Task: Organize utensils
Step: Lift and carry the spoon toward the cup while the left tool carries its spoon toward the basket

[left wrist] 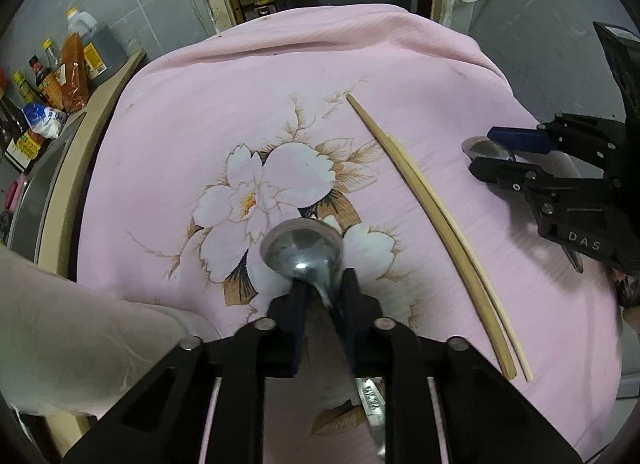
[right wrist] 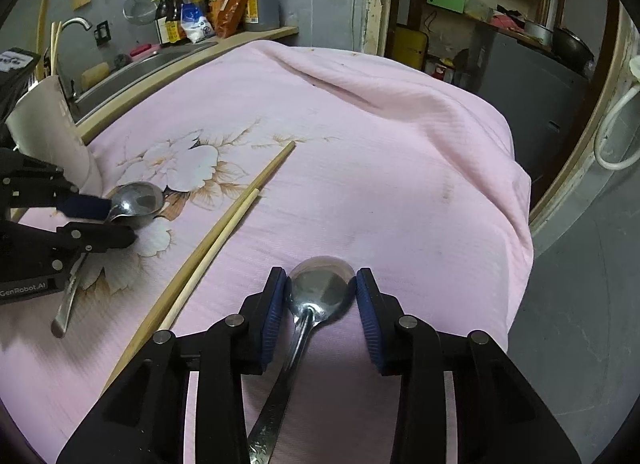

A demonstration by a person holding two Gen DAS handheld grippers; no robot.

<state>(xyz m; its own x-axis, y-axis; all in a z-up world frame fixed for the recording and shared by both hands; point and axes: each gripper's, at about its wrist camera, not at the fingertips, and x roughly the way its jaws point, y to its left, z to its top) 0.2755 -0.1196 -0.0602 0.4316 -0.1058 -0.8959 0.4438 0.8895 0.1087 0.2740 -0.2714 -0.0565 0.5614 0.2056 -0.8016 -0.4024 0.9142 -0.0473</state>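
Two steel spoons and a pair of bamboo chopsticks (left wrist: pixel 432 216) lie on a pink flowered cloth (left wrist: pixel 240 104). My left gripper (left wrist: pixel 324 292) is shut on the neck of one spoon (left wrist: pixel 302 246), whose bowl sticks out beyond the fingertips and whose handle runs back under the gripper. In the right wrist view this left gripper (right wrist: pixel 120 220) holds that spoon (right wrist: pixel 138 200) at the far left. My right gripper (right wrist: pixel 321 296) has its blue pads against both sides of the second spoon's bowl (right wrist: pixel 322 284). The chopsticks (right wrist: pixel 224 232) lie between the two spoons.
A pale container (right wrist: pixel 52 132) stands at the cloth's left edge, close to my left gripper. Behind it are a sink (right wrist: pixel 152 60) and sauce bottles (right wrist: pixel 216 4) on a ledge. The cloth drops off at the right edge (right wrist: pixel 520 204) to the grey floor.
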